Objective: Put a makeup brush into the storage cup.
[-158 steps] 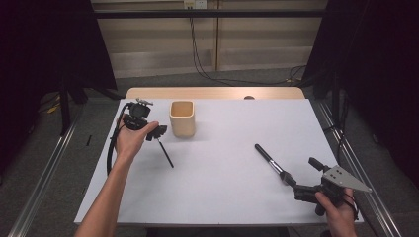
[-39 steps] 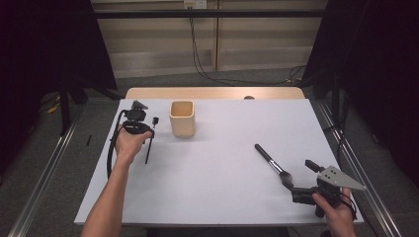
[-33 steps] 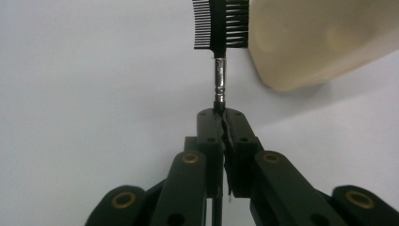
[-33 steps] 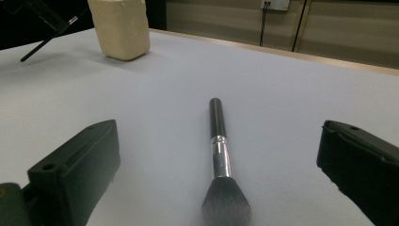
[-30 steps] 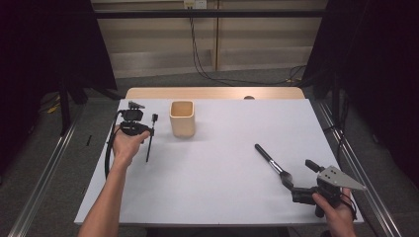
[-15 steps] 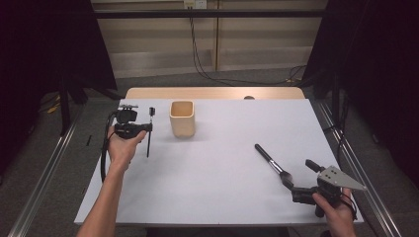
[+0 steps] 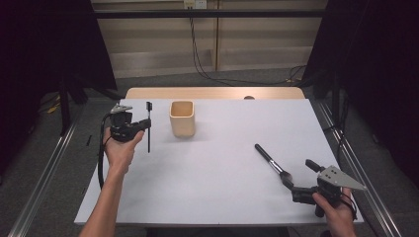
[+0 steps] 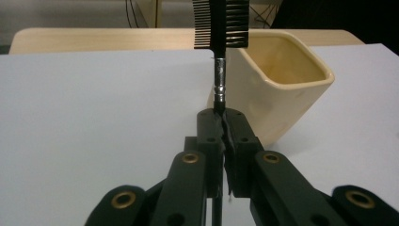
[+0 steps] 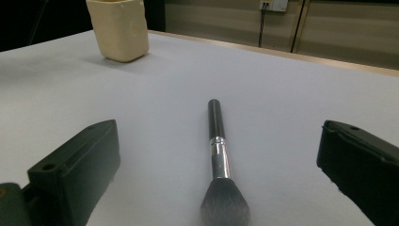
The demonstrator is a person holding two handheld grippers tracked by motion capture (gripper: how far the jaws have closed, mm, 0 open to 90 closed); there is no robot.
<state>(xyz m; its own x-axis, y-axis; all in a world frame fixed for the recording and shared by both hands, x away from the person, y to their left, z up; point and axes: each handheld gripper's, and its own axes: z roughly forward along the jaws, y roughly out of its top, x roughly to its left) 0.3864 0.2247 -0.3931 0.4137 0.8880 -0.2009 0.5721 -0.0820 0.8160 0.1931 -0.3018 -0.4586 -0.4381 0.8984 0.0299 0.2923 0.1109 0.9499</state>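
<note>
My left gripper (image 7: 144,124) (image 8: 224,129) is shut on a thin black comb-headed brush (image 7: 148,129) (image 8: 219,52), held upright above the table's left side, just left of a cream square cup (image 7: 182,118) (image 8: 277,75). The comb head points up. My right gripper (image 7: 298,185) (image 9: 216,188) stands open near the front right corner, its jaws on either side of the bristle end of a black makeup brush (image 7: 270,161) (image 9: 218,155) that lies flat on the white table (image 7: 222,163).
The white tabletop (image 9: 263,94) has a wooden strip (image 7: 212,93) along its far edge. Cables hang at the back wall. Metal rails run on the floor on both sides of the table.
My left hand has lifted the thin brush off the table, turned it upright and drawn it left and back, away from the cup. The right gripper has barely moved.
</note>
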